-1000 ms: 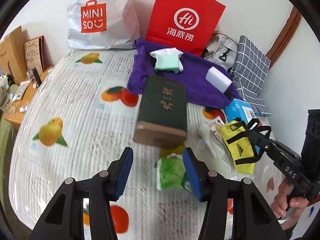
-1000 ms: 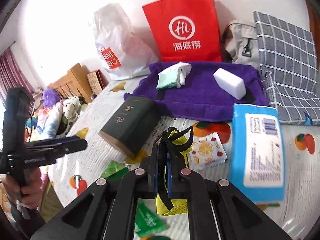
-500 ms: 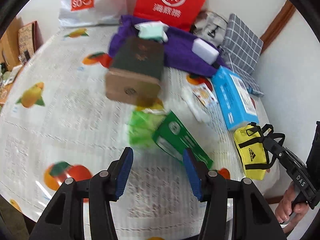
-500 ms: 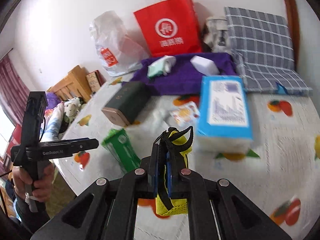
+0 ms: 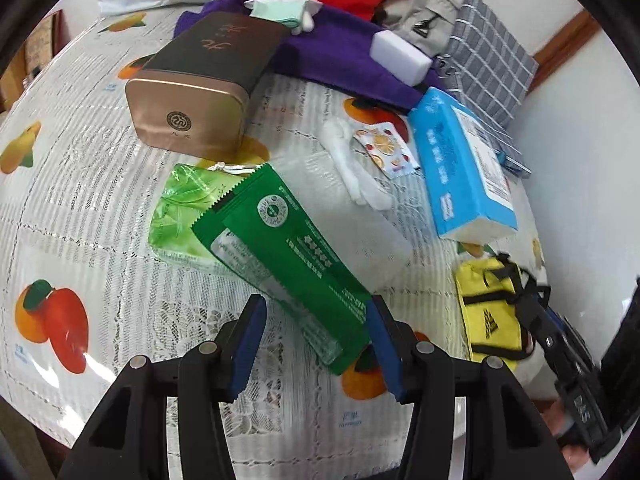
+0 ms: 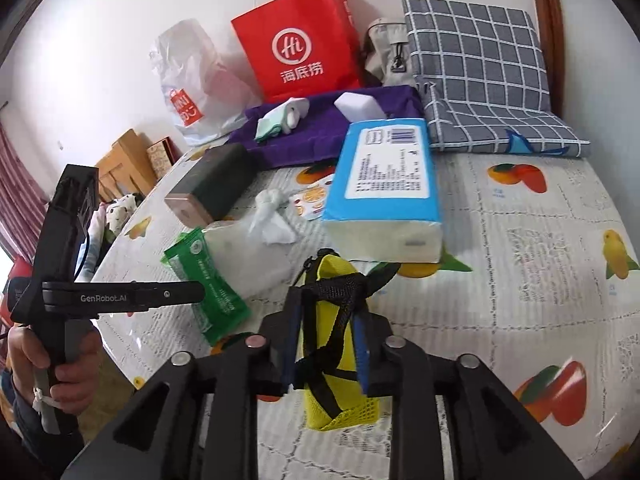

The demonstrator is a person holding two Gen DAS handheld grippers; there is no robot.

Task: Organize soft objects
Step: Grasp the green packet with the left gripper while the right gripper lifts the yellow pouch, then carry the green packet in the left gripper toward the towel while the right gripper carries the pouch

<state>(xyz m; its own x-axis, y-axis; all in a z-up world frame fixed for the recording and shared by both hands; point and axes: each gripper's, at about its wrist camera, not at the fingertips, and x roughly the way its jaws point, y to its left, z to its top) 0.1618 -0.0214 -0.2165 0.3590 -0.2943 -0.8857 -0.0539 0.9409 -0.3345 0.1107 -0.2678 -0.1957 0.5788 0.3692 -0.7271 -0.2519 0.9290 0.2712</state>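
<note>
Letting go is where you are on the right: your right hand-held gripper (image 6: 326, 350) has its jaws opening around the yellow mesh pouch (image 6: 334, 344), which sits between the blue pads near the front edge of the surface (image 6: 540, 292). Whether the pads are clear of its black straps is hard to tell from this angle. Your left hand-held gripper (image 5: 316, 346) stands about half open and empty, pointing steeply down, with the lower end of the green sachet (image 5: 280, 256) just ahead between the fingers, untouched.

Just beyond that sachet lies a pale green packet (image 5: 180, 208) partly under it, then the crumpled white tissue (image 5: 356, 172) and a small fruit-print sachet (image 5: 386, 150). Off to the right of your left hand-held gripper is the blue tissue pack (image 5: 460, 164); to the left, the dark tea tin (image 5: 200, 84). Farthest away, the purple towel (image 5: 340, 56) carries a white sponge (image 5: 400, 56) and a folded mint cloth (image 5: 280, 10).

As a judgement, the task is early: the pouch looks about placed, while most soft things lie scattered and unsorted.
</note>
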